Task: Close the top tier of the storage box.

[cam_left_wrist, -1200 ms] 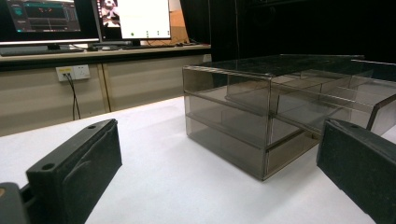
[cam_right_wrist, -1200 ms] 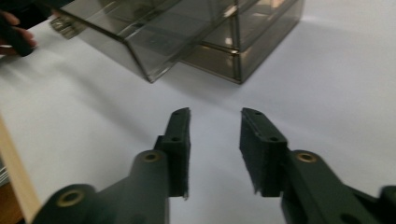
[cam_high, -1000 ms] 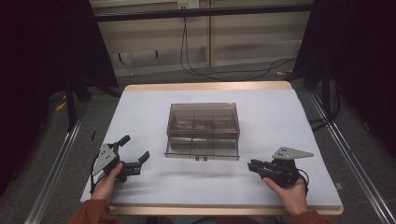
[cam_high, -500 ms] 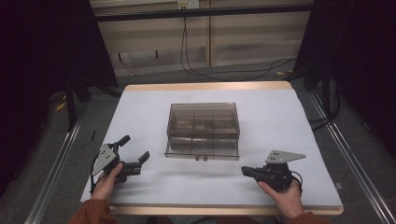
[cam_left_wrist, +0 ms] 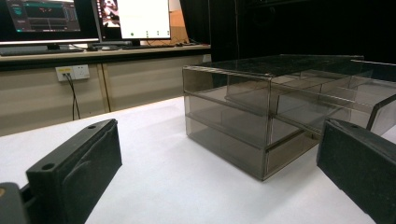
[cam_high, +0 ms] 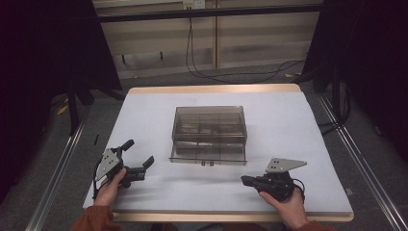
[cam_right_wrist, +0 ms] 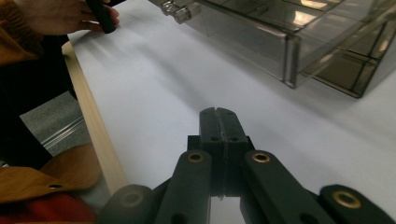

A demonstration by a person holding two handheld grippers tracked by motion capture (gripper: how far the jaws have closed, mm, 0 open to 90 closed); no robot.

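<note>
The right gripper [cam_high: 248,180] has its jaws pressed flat together with nothing between them; they have just been closing. In the right gripper view [cam_right_wrist: 218,122] the two black pads meet along one seam above the white bench [cam_right_wrist: 154,93]. The gripper lies low over the bench near its front edge, pointing toward the person's left, with the hand [cam_high: 284,202] behind it.

The left gripper [cam_high: 139,163] has its jaws wide apart and empty. In the left gripper view [cam_left_wrist: 210,158] one pad rises at each lower corner, with bare bench between them. It sits near the front left of the bench, held by the left hand [cam_high: 111,185], and points toward the box.

The box [cam_high: 210,134], a smoky clear drawer cabinet, stands in the middle of the bench [cam_high: 144,110], well apart from both grippers. Its lower drawer [cam_high: 208,157] juts out toward the person, with two small knobs at its front.
</note>
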